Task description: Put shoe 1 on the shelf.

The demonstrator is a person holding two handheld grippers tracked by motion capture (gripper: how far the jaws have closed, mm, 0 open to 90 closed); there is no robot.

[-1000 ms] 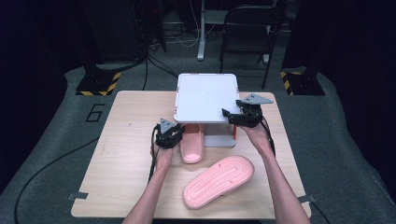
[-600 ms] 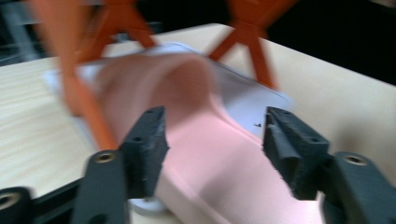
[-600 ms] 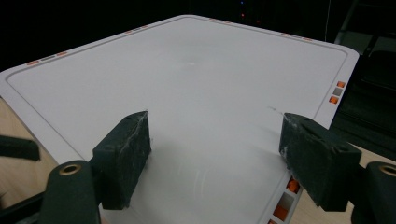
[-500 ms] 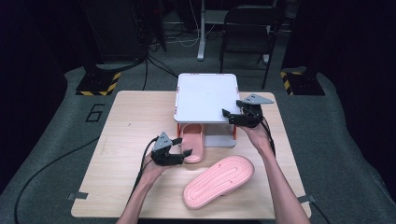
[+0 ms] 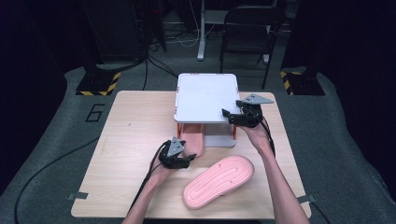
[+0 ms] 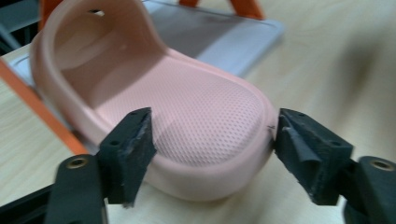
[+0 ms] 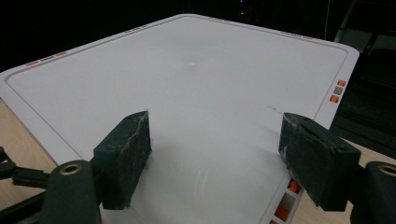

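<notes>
A pink slipper (image 5: 192,139) lies on the lower tray of a white rack (image 5: 205,95), its toe under the top shelf and its heel sticking out toward me. My left gripper (image 5: 186,157) sits low at that heel. In the left gripper view its jaws (image 6: 212,135) have just opened wide and eased in slightly; they flank the slipper's heel (image 6: 196,107) without pressing on it. My right gripper (image 5: 229,116) stands open over the front right corner of the top shelf (image 7: 187,70), with nothing between its pads (image 7: 215,135). A second pink slipper (image 5: 219,181) lies sole up on the table.
The rack has orange legs and a grey lower tray (image 6: 233,32). It stands at the back middle of a wooden table (image 5: 126,140). A black chair (image 5: 250,28) and cables stand behind the table on the dark floor.
My left gripper let go of the slipper's heel, opened, and drew back toward me and down. The slipper stays under the shelf. The right gripper has kept still.
</notes>
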